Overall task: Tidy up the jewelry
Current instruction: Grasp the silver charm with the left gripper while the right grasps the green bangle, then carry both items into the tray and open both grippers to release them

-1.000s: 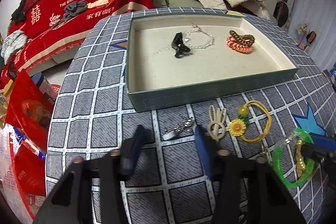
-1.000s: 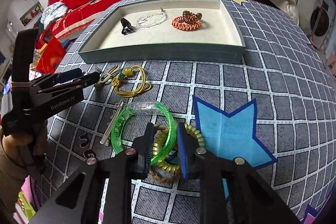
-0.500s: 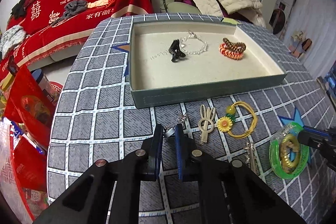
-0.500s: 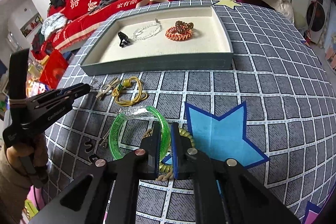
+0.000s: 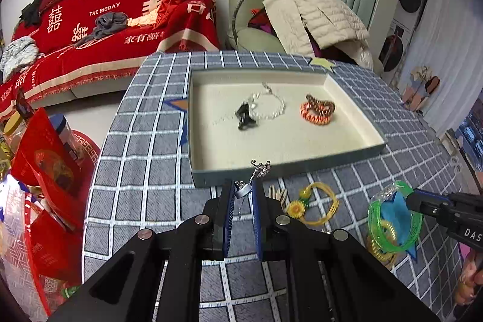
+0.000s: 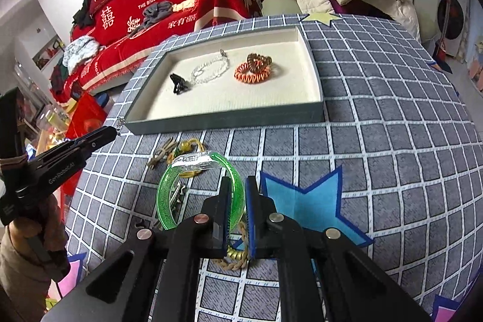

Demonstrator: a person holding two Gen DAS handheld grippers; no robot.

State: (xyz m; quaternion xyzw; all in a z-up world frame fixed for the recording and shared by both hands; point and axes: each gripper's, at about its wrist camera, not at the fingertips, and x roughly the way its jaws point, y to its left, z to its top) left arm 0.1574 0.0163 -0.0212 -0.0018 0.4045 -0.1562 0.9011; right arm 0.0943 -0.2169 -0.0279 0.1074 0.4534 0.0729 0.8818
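My left gripper (image 5: 242, 189) is shut on a small silver chain piece (image 5: 260, 169), held clear of the checked cloth just in front of the tray's near wall. My right gripper (image 6: 235, 202) is shut on a clear green bangle (image 6: 169, 195), lifted off the cloth and tilted. The shallow cream-lined tray (image 5: 280, 168) holds a black clip (image 5: 245, 117), a silver bracelet (image 5: 271, 107) and orange and brown coil ties (image 5: 317, 112). A yellow tie with a sunflower (image 5: 314, 204) and a beige clip (image 5: 279, 193) lie on the cloth.
A gold coil tie and a braided band (image 6: 237, 258) lie under my right gripper beside a blue star patch (image 6: 305, 201). A metal hair clip (image 6: 178, 193) lies within the bangle's ring. A person's hand (image 6: 27, 243) holds the left gripper. A red-covered sofa and an armchair stand beyond the table.
My left gripper closed on the silver chain piece and lifted it toward the tray. My right gripper tightened on the green bangle and raised it off the gold coil tie.
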